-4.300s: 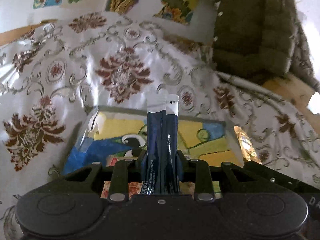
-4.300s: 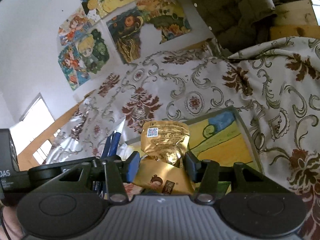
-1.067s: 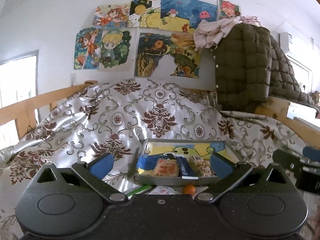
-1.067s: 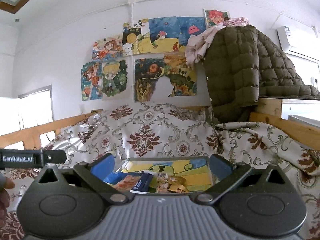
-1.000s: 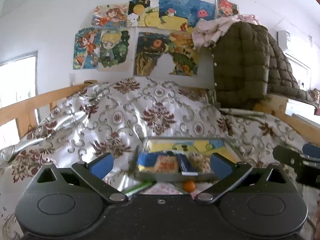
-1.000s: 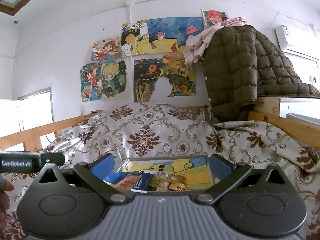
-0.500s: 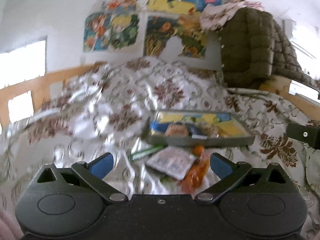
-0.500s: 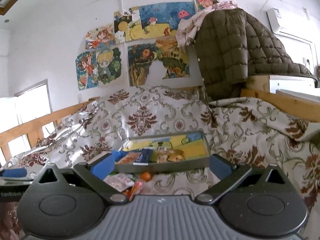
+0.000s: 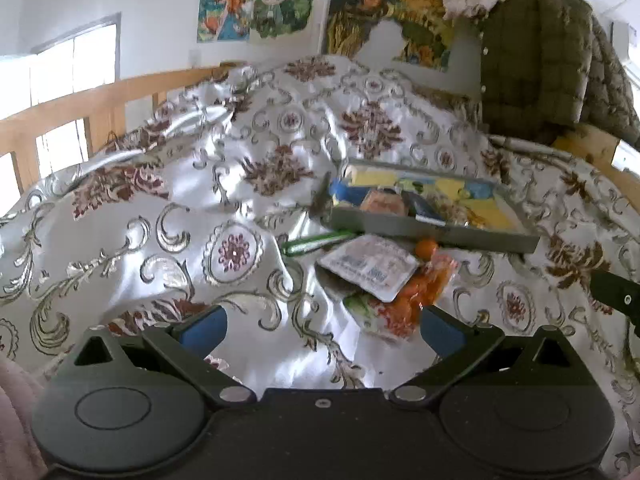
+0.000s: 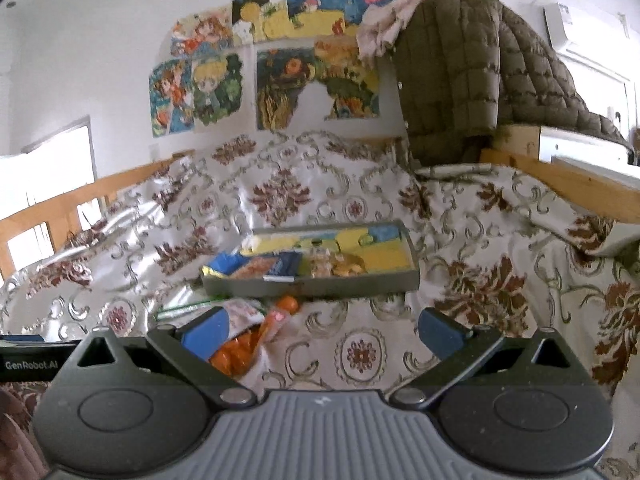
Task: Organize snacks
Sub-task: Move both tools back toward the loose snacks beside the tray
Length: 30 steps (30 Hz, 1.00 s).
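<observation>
Tools: left tool and right tool both spread wide, empty | snacks: some inside grey shallow tray on bed's floral satin cover; white flat pouch, orange crinkly bag, green stick pack loose before tray | risk: slippery, rumpled cover may let stacked packets slide when nudged

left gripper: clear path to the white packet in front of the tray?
Probably yes. The left gripper is open and empty, and the white packet lies on top of the orange bag, nothing between it and the fingers.
</observation>
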Each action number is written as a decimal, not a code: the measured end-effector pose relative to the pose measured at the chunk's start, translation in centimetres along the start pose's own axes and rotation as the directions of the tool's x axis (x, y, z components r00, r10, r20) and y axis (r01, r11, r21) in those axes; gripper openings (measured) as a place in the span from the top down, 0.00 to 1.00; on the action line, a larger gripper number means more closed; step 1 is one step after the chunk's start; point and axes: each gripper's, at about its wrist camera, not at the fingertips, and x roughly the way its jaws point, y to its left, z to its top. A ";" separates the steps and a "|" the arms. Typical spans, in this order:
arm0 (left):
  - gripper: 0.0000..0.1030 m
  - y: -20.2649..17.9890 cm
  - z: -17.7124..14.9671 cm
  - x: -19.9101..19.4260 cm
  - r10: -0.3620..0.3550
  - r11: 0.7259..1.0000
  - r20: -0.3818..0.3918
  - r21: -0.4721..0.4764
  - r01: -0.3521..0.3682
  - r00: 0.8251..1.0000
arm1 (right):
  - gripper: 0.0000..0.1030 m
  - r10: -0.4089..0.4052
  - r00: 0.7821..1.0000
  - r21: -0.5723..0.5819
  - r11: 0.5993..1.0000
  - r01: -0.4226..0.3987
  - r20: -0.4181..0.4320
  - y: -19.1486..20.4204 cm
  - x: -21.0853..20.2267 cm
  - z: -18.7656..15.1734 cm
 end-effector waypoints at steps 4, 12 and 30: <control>0.01 0.1 0.0 0.9 0.021 1.000 -0.041 -0.009 -0.022 0.999 | 0.00 -0.013 0.998 0.006 1.000 0.013 -0.062 0.0 1.2 -0.2; 0.01 -0.2 0.2 1.6 0.021 1.000 -0.067 0.002 -0.021 0.998 | 0.00 -0.002 0.993 -0.012 1.000 0.001 -0.119 0.6 2.5 -0.9; 0.01 0.7 3.7 5.8 0.029 0.998 -0.133 0.065 -0.020 0.991 | 0.00 0.030 0.988 -0.049 0.998 -0.038 -0.152 1.5 4.9 -0.7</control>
